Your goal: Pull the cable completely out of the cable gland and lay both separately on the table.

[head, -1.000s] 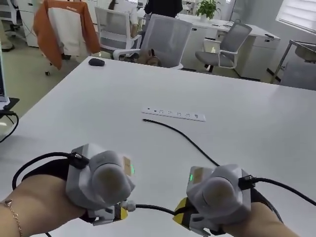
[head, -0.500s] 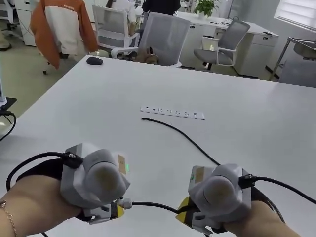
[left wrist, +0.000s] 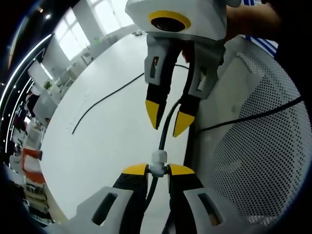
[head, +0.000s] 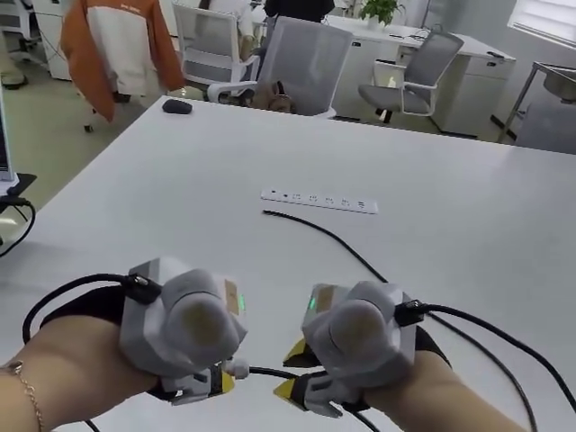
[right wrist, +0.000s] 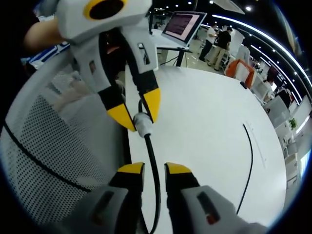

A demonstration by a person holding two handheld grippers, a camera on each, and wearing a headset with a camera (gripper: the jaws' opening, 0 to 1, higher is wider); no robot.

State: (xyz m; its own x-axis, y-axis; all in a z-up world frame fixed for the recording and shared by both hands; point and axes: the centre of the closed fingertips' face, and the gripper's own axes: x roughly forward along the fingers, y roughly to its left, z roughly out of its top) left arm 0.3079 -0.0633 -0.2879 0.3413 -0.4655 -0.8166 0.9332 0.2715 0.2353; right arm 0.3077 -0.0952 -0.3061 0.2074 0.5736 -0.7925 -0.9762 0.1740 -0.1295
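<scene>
1. Left gripper view: the left gripper (left wrist: 157,170) has its yellow-tipped jaws pressed onto the white gland (left wrist: 158,161). The gland sits between the tips and touches both.
2. The black cable (left wrist: 162,141) leaves the front of the gland and runs on between the jaws of the right gripper (left wrist: 166,123), which faces the left one, tip towards tip. Behind the gland the cable goes back between the left jaws, so it is not out of the gland.
3. Right gripper view: the right jaws stand a little apart. The cable runs down the gap between them with space on either side, so they straddle it rather than pinch it. Just ahead of them the gland is caught in the left gripper's tips.
4. Head view: both grippers are held low and close together at the near edge of the white table (head: 450,225), with a short stretch of cable bridging them. Whether gland or cable touches the tabletop I cannot tell.
5. Farther out on the table lies a white power strip (head: 319,201). A thin black lead (head: 333,241) starts just beside it and curves towards the right gripper.
6. A dark mouse (head: 177,106) lies near the far edge. Beyond the table are grey mesh chairs (head: 306,63) and an orange jacket (head: 108,45).
</scene>
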